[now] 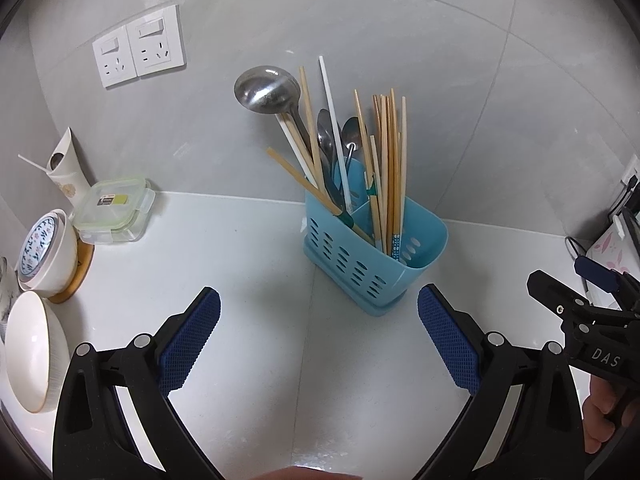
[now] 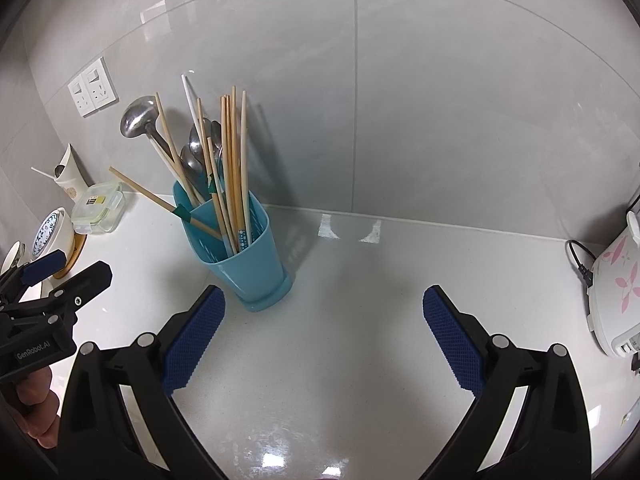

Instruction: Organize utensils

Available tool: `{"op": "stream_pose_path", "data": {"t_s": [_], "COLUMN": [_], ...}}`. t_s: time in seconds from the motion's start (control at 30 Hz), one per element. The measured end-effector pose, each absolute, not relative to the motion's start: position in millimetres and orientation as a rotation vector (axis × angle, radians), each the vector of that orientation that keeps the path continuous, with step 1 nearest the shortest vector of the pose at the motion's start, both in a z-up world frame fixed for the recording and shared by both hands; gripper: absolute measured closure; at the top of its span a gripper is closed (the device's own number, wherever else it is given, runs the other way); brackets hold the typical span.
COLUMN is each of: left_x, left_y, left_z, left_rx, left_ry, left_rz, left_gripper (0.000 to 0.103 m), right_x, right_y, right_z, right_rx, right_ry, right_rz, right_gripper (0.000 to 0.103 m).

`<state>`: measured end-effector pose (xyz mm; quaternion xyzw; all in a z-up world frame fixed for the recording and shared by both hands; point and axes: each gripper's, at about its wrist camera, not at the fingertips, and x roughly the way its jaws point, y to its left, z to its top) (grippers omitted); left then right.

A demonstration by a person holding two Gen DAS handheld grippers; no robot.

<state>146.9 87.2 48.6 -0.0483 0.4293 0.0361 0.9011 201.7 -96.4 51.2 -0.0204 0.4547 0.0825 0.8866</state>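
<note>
While both tools are held low over the white counter (image 2: 360, 320), the blue utensil caddy (image 1: 374, 258) is seen standing near the tiled wall. From the left gripper (image 1: 319, 338), whose blue pads (image 1: 191, 342) are spread wide with nothing between them, the caddy lies at about one o'clock, just beyond the right pad and apart from it. From the right gripper (image 2: 324, 334), likewise spread and holding nothing, the caddy is found at eleven o'clock, its base just past the left pad (image 2: 194, 344). Wooden chopsticks (image 1: 390, 168), a steel ladle (image 1: 267, 90) and spoons (image 1: 352, 132) are stood upright in its compartments; one chopstick (image 2: 164, 202) is tilted out toward nine o'clock. Bowls (image 1: 34, 350) and a lidded container (image 1: 114, 210) are set at the left gripper's nine to ten o'clock, well apart from the caddy.
</note>
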Motion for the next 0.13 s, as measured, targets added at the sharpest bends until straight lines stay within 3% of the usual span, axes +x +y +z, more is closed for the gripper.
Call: {"op": "stream_pose_path", "data": {"t_s": [0.13], "left_x": [146.6], "left_y": [85.7], "left_z": [47.8], "left_rx": [-0.093], "left_ry": [0.886], "left_rz": [0.074], "left_gripper": [0.006], "right_x": [201.5], "right_y": [-96.2], "right_z": [51.4], "right_rx": [-0.043], "right_ry": [0.945], "right_rz": [0.170], "right_gripper": [0.008]}}
